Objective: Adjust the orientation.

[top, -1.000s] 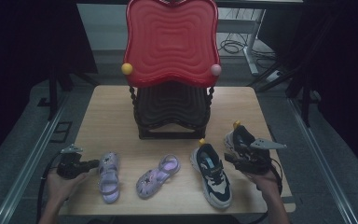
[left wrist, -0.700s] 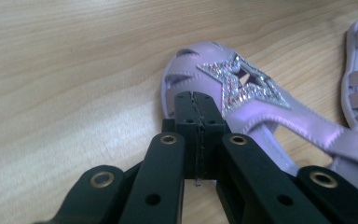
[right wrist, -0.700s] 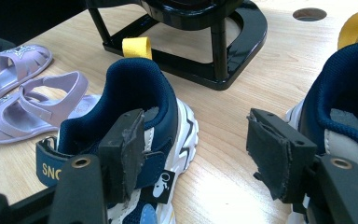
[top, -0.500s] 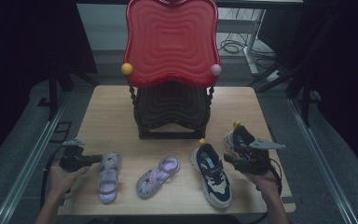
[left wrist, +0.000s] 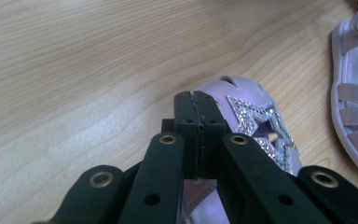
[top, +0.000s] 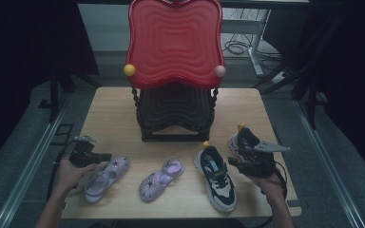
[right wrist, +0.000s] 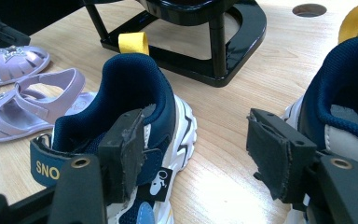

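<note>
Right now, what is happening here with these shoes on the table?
A person works at a wooden table with a gripper in each hand. The left gripper, jaws shut with nothing between them, is over the toe of a purple sandal; its partner sandal lies toward the middle. The right gripper, jaws open, sits between two navy sneakers, holding neither. A red and black chair stands behind.

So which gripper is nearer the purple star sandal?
Left. The left gripper sits at the star sandal, jaws shut over its toe; the right gripper is across the table by the sneakers.
</note>
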`<state>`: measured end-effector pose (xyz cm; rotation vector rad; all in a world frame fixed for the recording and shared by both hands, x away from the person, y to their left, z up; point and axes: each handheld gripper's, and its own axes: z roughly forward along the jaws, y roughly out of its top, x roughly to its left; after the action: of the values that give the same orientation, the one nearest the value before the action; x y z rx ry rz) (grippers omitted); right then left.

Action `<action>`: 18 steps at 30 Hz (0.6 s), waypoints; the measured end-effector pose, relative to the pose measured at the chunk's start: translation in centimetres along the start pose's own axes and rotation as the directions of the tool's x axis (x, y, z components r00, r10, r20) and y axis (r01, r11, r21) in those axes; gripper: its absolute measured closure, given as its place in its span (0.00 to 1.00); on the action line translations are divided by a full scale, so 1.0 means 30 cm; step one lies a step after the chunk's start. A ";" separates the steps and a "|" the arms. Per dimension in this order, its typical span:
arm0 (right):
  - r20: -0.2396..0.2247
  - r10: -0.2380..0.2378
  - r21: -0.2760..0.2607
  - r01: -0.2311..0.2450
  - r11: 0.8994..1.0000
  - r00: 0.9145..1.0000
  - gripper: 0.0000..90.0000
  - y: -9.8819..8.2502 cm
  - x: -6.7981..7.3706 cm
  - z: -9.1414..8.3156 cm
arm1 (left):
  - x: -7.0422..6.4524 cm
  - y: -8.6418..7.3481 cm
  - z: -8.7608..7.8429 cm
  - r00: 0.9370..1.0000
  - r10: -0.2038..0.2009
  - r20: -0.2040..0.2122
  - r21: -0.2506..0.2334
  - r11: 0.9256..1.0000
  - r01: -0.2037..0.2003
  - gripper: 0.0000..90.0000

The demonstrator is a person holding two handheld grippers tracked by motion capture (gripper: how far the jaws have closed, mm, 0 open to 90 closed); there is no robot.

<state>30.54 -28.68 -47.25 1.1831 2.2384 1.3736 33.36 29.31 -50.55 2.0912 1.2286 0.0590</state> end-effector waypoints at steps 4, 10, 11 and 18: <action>0.000 0.003 0.002 -0.003 1.000 1.000 0.42 -0.001 -0.001 0.000 | -0.008 0.016 0.008 1.000 0.024 0.004 0.014 1.000 -0.024 0.99; -0.001 0.002 0.003 -0.002 1.000 1.000 0.42 -0.003 -0.001 0.003 | -0.011 0.023 0.012 0.999 0.036 0.011 0.020 0.999 -0.037 0.99; -0.002 0.003 0.004 -0.003 1.000 1.000 0.42 -0.003 -0.001 0.004 | -0.012 0.024 0.013 0.999 0.037 0.013 0.020 0.999 -0.037 0.99; 0.002 0.000 0.005 0.000 1.000 1.000 0.42 -0.004 -0.003 0.004 | -0.007 0.029 0.014 0.999 0.045 0.006 0.021 0.999 -0.045 0.95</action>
<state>30.60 -28.69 -47.43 1.1859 2.2413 1.3678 34.05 28.64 -50.29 2.1357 1.1836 0.0613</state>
